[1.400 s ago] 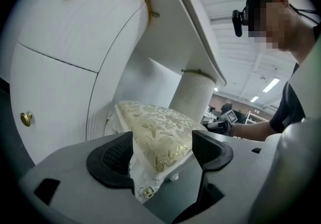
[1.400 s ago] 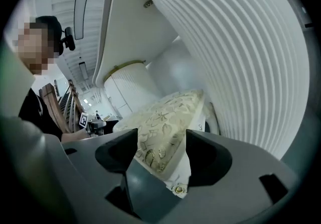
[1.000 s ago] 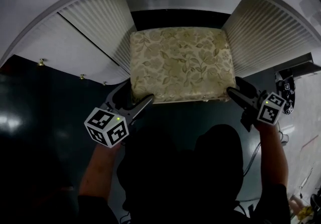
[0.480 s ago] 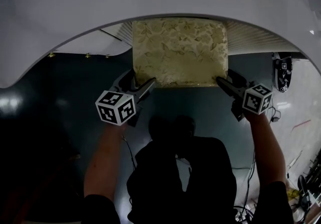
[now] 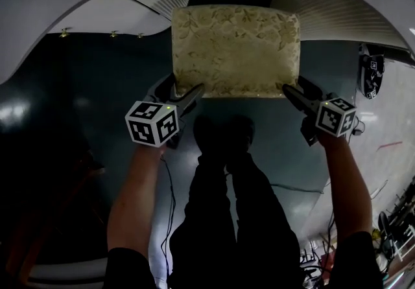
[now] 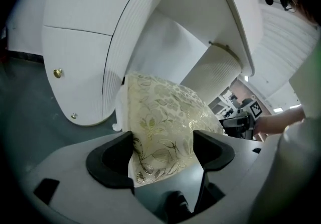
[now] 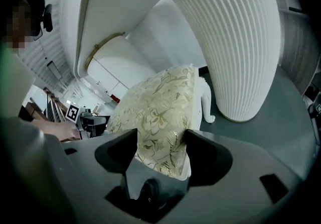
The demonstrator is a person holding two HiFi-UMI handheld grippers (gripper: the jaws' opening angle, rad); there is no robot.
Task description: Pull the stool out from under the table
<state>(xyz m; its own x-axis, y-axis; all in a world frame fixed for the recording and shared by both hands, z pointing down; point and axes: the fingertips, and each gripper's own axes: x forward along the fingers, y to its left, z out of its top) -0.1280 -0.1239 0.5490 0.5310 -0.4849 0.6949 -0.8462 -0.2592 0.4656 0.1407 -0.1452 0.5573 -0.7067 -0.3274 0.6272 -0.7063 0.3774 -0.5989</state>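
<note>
Two pinches: L gripper fingers on stool near-left corner, R gripper fingers on near-right; legs mostly hidden.

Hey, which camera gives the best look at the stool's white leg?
The right gripper view: a curved white leg shows from seat to foot beside the ribbed table base. The left gripper view shows only a foot past the cushion. The head view shows just the cushion, no legs.
</note>
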